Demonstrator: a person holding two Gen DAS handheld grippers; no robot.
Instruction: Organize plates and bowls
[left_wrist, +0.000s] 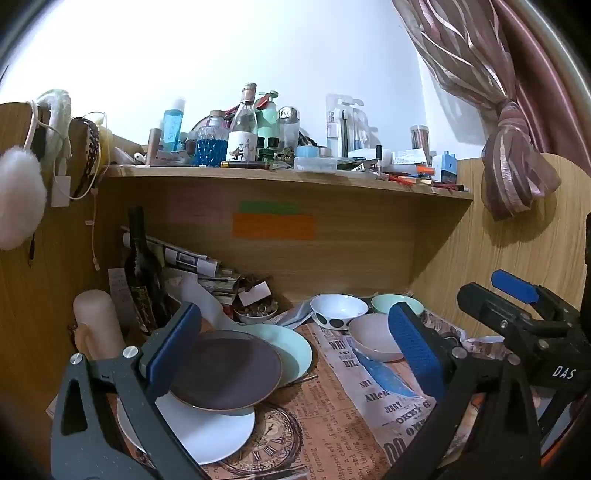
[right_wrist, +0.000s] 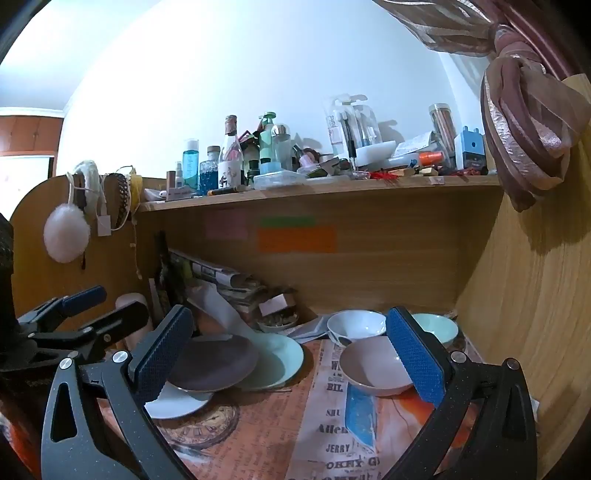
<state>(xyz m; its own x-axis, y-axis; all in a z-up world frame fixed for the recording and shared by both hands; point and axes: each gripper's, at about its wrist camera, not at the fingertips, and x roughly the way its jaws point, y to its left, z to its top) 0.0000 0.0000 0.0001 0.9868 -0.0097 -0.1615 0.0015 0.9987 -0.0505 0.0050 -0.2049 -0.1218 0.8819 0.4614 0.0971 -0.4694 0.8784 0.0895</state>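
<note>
Three plates overlap on the desk's left: a dark brown plate (left_wrist: 225, 369) (right_wrist: 212, 362) on top, a mint plate (left_wrist: 291, 347) (right_wrist: 280, 356) behind it, a white plate (left_wrist: 210, 432) (right_wrist: 177, 404) in front. Three bowls sit at the back right: a white bowl with black dots (left_wrist: 338, 308) (right_wrist: 356, 325), a mint bowl (left_wrist: 384, 302) (right_wrist: 437, 326) and a pinkish bowl (left_wrist: 373, 336) (right_wrist: 373, 365). My left gripper (left_wrist: 295, 354) is open and empty above the desk, its left pad by the brown plate. My right gripper (right_wrist: 291, 362) is open and empty, its right pad over the pinkish bowl's rim.
A newspaper-print mat (left_wrist: 332, 417) covers the desk. A dark bottle (left_wrist: 142, 269), a pale candle (left_wrist: 98, 321), rolled papers (left_wrist: 184, 258) and a small dish of trinkets (left_wrist: 256, 312) crowd the back left. A cluttered shelf (left_wrist: 280, 175) hangs overhead. Wooden side panels close both sides.
</note>
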